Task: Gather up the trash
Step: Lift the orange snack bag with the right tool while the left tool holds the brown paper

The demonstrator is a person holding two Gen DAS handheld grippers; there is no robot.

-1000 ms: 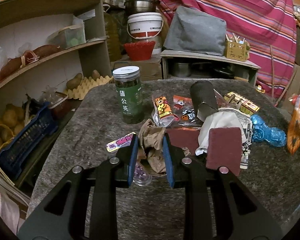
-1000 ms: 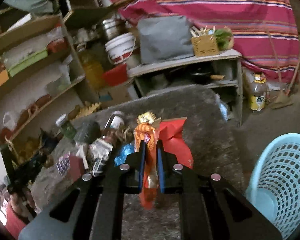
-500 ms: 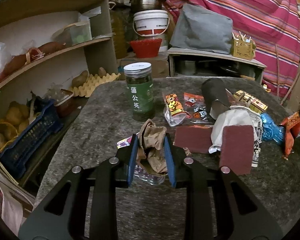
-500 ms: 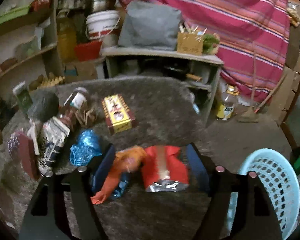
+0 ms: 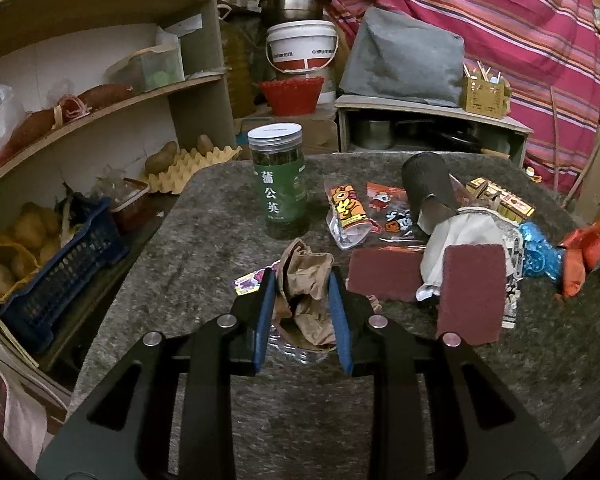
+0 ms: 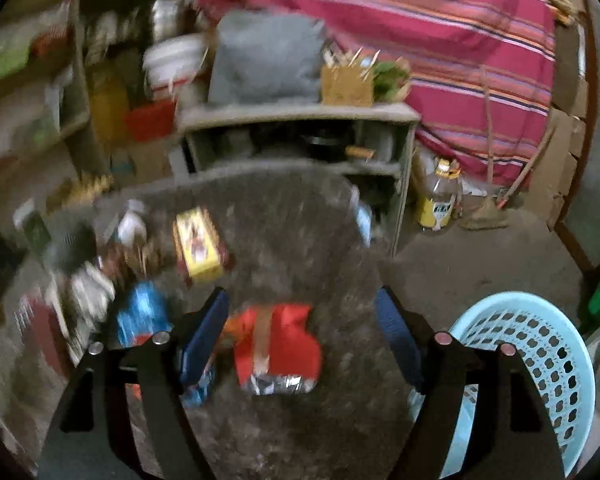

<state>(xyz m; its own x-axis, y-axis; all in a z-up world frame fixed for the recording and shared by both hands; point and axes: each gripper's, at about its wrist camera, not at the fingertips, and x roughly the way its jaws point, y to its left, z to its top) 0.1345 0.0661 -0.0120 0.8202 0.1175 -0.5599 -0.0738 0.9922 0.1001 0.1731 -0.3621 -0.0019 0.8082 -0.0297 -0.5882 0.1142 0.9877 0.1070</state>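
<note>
"Two grippers, two jobs. Left wrist view first?"

"The left gripper (image 5: 302, 288) has its blue pads on either side of the crumpled brown paper (image 5: 306, 280), pinching it, with a clear plastic piece (image 5: 300, 354) under it on the table (image 5: 204, 240). The green jar (image 5: 281, 184) stands just behind."

"Risk there?"

"The paper may tear or slip, since it's loose and crumpled; a lift could drag the plastic along or leave it behind."

"Right wrist view?"

"Blurred. The right gripper (image 6: 300, 336) is spread wide, with the red wrapper (image 6: 278, 350) lying on the table between the fingers. The blue basket (image 6: 540, 360) sits beside the table."

"Danger?"

"Closing mid-motion could pin only an edge, and the slick foil would slide out."
</note>
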